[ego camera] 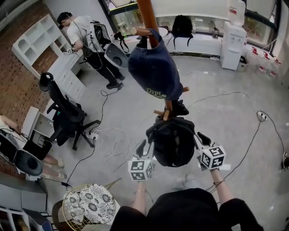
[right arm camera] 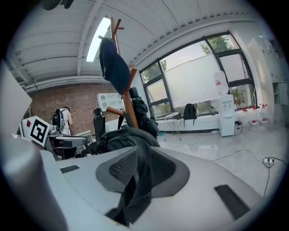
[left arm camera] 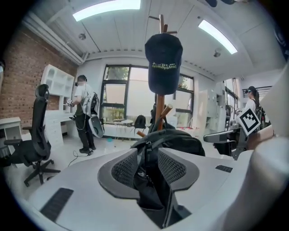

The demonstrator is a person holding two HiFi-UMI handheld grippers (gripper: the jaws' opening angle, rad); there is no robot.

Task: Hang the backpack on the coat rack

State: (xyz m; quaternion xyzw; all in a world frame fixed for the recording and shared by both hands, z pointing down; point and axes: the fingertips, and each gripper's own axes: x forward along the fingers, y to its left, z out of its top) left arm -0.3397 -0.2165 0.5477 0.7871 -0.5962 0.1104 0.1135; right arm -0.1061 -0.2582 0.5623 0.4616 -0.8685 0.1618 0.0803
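Observation:
The black backpack (ego camera: pixel 171 140) hangs in the air just below the wooden coat rack (ego camera: pixel 148 13), close to its lower pegs (ego camera: pixel 163 113). A navy cap (ego camera: pixel 153 67) sits on a higher peg. My left gripper (ego camera: pixel 143 151) is shut on the backpack's left side and my right gripper (ego camera: pixel 202 144) on its right side. In the left gripper view, black strap fabric (left arm camera: pixel 146 180) is pinched in the left gripper (left arm camera: pixel 148 169), with the backpack (left arm camera: pixel 174 140) and the cap (left arm camera: pixel 163 56) ahead. In the right gripper view, the right gripper (right arm camera: pixel 140 169) pinches dark fabric (right arm camera: pixel 135 189) of the backpack (right arm camera: pixel 119 137).
An office chair (ego camera: pixel 63 108) stands at the left among floor cables (ego camera: pixel 110 140). A person (ego camera: pixel 86 36) works at a white desk (ego camera: pixel 67 72). A water dispenser (ego camera: pixel 234 40) and another black backpack (ego camera: pixel 182 25) stand by the window. A patterned stool (ego camera: pixel 88 203) is by my left side.

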